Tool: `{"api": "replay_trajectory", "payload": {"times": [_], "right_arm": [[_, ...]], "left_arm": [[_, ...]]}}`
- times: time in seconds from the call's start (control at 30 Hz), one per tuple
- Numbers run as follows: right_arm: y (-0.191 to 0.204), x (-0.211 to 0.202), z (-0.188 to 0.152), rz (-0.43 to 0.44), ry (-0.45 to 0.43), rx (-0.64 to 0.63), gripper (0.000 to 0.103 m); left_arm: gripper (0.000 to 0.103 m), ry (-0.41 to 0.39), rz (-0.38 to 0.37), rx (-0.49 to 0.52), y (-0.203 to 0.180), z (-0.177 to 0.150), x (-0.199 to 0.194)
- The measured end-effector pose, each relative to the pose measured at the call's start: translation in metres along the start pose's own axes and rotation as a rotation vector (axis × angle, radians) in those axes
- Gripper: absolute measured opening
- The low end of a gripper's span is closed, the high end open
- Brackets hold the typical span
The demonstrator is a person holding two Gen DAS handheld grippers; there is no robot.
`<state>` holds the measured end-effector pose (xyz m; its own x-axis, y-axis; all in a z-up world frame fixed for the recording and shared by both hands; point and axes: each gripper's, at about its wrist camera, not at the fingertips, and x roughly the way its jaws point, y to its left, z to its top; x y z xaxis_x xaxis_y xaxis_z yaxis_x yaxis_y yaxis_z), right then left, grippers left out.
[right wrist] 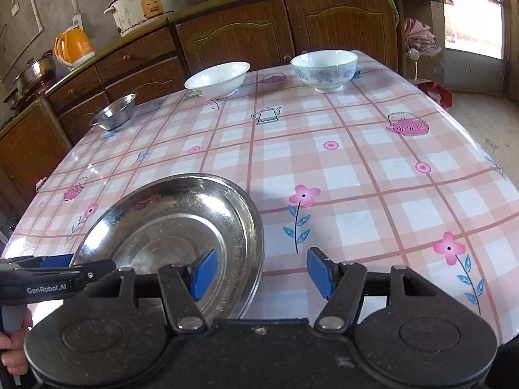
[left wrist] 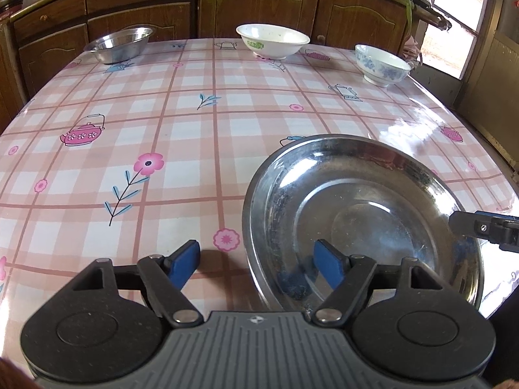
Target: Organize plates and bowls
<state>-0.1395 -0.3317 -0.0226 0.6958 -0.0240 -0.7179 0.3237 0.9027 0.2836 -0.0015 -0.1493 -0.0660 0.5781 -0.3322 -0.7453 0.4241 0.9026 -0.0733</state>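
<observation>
A large steel plate (left wrist: 363, 223) lies at the near edge of the checked table; it also shows in the right wrist view (right wrist: 172, 227). My left gripper (left wrist: 258, 265) is open, its jaws straddling the plate's left rim, one finger over the dish. My right gripper (right wrist: 261, 274) is open, straddling the plate's right rim. At the far edge stand a small steel bowl (left wrist: 120, 43), a white bowl (left wrist: 272, 40) and a blue-flowered bowl (left wrist: 381, 63). These show in the right wrist view too: steel bowl (right wrist: 115, 111), white bowl (right wrist: 217, 77), flowered bowl (right wrist: 324, 64).
Wooden cabinets (right wrist: 243, 35) run behind the table. On the counter stand a rice cooker (right wrist: 141, 5), an orange kettle (right wrist: 73, 47) and a steel pot (right wrist: 34, 71). A door (right wrist: 476, 13) is at the right. The table's near edge (right wrist: 470, 327) is close.
</observation>
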Motion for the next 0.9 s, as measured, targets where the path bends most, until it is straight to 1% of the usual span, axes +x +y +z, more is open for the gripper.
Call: {"api": "replay_trajectory", "payload": {"times": [0.07,0.1,0.2,0.23,0.27,0.3,0.33,0.37,0.43,0.67,0.9], "right_arm": [[-0.004,0.003,-0.001,0.017,0.013,0.028,0.075],[-0.005,0.004,-0.001,0.026,0.018,0.041,0.075],[-0.012,0.009,-0.002,0.077,0.043,0.098,0.072],[-0.013,0.011,-0.002,0.09,0.047,0.113,0.067],[-0.013,0.011,-0.002,0.097,0.044,0.117,0.055],[-0.013,0.011,-0.003,0.109,0.043,0.115,0.048],[-0.012,0.013,-0.002,0.123,0.052,0.116,0.036],[-0.011,0.014,-0.003,0.131,0.058,0.116,0.033],[-0.006,0.014,-0.004,0.112,0.054,0.09,0.033],[-0.002,0.008,-0.001,0.074,0.039,0.057,0.033],[0.006,-0.007,0.01,0.076,-0.002,0.023,0.033]], "left_arm": [[0.076,-0.007,0.002,0.013,-0.001,0.001,0.001],[0.072,-0.011,-0.002,0.017,-0.002,0.001,0.002],[0.055,-0.023,-0.027,0.03,-0.005,0.003,0.002],[0.049,-0.025,-0.034,0.041,-0.007,0.003,0.002],[0.044,-0.026,-0.042,0.053,-0.009,0.003,0.002],[0.045,-0.029,-0.037,0.059,-0.011,0.003,0.002],[0.044,-0.031,-0.035,0.061,-0.012,0.003,0.003],[0.044,-0.031,-0.037,0.056,-0.012,0.003,0.003],[0.041,-0.031,-0.03,0.05,-0.012,0.003,0.002],[0.04,-0.029,-0.035,0.06,-0.015,0.005,-0.003],[0.04,-0.064,-0.019,0.064,-0.017,0.015,-0.017]]}}
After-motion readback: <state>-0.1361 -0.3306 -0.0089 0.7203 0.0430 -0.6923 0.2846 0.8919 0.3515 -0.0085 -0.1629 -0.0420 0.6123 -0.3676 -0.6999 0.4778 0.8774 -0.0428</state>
